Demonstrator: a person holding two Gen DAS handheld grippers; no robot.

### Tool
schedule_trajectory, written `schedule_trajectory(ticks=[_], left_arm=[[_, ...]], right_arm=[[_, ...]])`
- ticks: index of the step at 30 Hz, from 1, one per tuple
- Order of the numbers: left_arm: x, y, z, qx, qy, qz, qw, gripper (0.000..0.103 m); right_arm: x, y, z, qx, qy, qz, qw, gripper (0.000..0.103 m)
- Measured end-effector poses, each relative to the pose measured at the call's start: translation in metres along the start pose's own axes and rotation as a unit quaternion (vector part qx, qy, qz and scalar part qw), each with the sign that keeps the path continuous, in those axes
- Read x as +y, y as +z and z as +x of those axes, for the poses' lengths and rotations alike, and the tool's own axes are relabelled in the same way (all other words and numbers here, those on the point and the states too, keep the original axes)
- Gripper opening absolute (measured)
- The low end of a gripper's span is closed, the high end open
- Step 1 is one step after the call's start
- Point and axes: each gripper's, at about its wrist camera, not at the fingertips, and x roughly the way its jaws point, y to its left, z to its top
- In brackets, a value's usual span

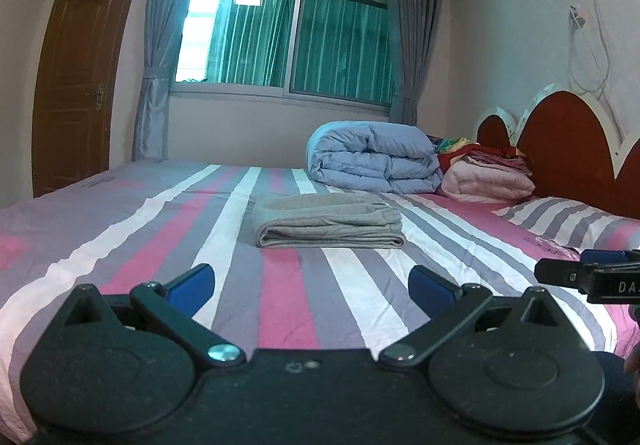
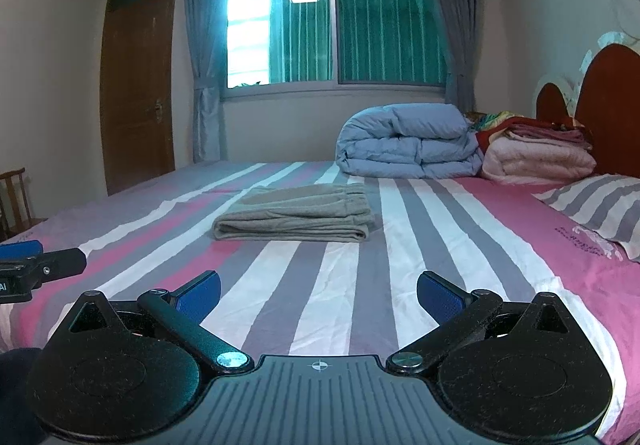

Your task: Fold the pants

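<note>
I'm looking across a bedroom: a striped bedsheet (image 1: 280, 305) in pink, grey and white fills the lower half of both views, with a curtained window (image 1: 288, 33) at top centre, a brown door (image 1: 76, 65) at the left and a red headboard (image 1: 568, 149) at the right edge. A rolled blue duvet (image 1: 372, 161) and a pile of pink blankets (image 1: 488, 177) sit right of centre, a striped pillow (image 1: 568, 221) below them.

The grey pants (image 1: 328, 221) lie in the middle of the left wrist view, already folded into a compact, layered rectangle, well apart from both tools. In the right wrist view the pants (image 2: 296, 219) sit slightly left of centre.

My left gripper (image 1: 310, 285) is spread wide with nothing between its blue pads, low in the frame over bare sheet. My right gripper (image 2: 318, 295) is likewise wide apart and empty.

I'd say the fold looks finished. The risk now is a careless reach: snagging the top layer would drag it askew or spring the stack open, since soft knit slides on itself.

The bundle's long axis runs left to right across the frame. What looks like the gathered waistband end points toward the right, the rounded fold toward the left.
</note>
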Motion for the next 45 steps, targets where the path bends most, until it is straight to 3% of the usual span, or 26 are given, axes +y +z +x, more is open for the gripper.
schedule_trajectory(ticks=[45], left_arm=[[0.0032, 0.0006, -0.0025, 0.001, -0.002, 0.0, 1.0, 0.097]], right_arm=[[0.0055, -0.0012, 0.0012, 0.005, -0.002, -0.005, 1.0, 0.103]])
